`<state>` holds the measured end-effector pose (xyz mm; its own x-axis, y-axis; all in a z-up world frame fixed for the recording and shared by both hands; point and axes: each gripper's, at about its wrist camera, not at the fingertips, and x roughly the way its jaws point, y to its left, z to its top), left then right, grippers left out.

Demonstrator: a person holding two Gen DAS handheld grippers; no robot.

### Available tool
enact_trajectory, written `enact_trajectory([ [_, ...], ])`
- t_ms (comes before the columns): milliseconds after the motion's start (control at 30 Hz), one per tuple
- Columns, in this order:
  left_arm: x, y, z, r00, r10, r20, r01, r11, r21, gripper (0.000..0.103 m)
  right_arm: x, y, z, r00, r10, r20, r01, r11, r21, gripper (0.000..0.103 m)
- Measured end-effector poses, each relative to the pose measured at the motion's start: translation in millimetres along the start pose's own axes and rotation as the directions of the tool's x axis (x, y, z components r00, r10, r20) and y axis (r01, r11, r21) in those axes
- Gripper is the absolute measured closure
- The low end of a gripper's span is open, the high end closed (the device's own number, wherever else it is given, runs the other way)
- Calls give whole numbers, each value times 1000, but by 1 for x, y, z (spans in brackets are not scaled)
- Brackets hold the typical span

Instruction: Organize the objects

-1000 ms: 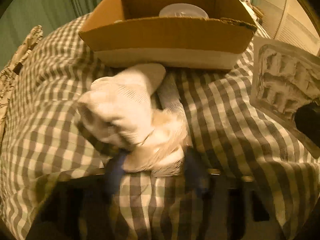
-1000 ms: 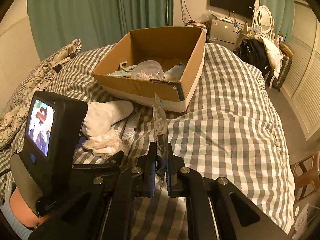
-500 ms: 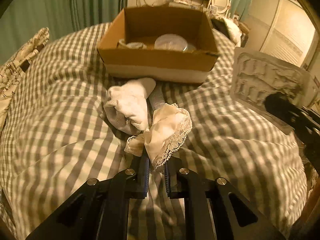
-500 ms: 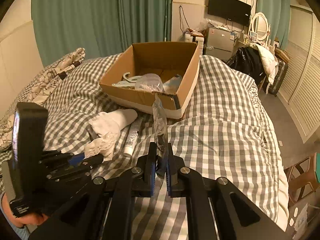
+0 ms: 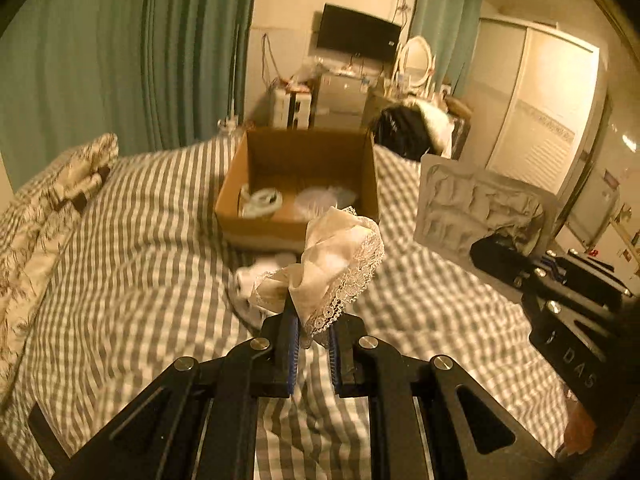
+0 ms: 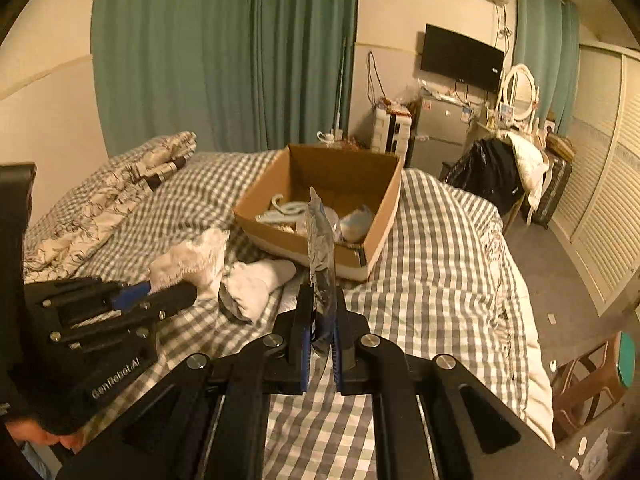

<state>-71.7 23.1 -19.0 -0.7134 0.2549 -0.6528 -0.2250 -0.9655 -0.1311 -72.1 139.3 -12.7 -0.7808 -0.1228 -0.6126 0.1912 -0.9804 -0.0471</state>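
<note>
box open on top, half its floor bare, hangers and bags along its near wall | before box: sock and tube on the bed, blocking the low approach | right of box: bare bedding, free | left of box: bare bedding up to pillow

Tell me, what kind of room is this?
Most likely a bedroom in someone's home: a bed with a checked cover and a pillow fills the view, a vanity mirror stands by the far wall, and a TV hangs beside it.
</note>
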Motion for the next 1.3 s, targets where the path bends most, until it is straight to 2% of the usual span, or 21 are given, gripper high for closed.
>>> enact_trajectory([
  [333, -13, 4, 71, 991, 16, 130, -22, 999, 47, 91, -15, -5, 55, 994, 6, 114, -3, 999, -32, 96],
  [700, 32, 14, 144, 980, 69, 187, -84, 994, 74, 91, 30, -25, 126, 987, 14, 161, -10, 1000, -26, 96],
  [933, 85, 19, 170, 982, 88, 167, -103, 991, 82, 91, 79, -37, 149, 990, 28, 140, -24, 999, -28, 96],
  [1300, 171, 39, 167, 992, 106, 70, -110, 992, 67, 91, 167, -48, 162, 996, 42, 77, -41, 999, -24, 96],
])
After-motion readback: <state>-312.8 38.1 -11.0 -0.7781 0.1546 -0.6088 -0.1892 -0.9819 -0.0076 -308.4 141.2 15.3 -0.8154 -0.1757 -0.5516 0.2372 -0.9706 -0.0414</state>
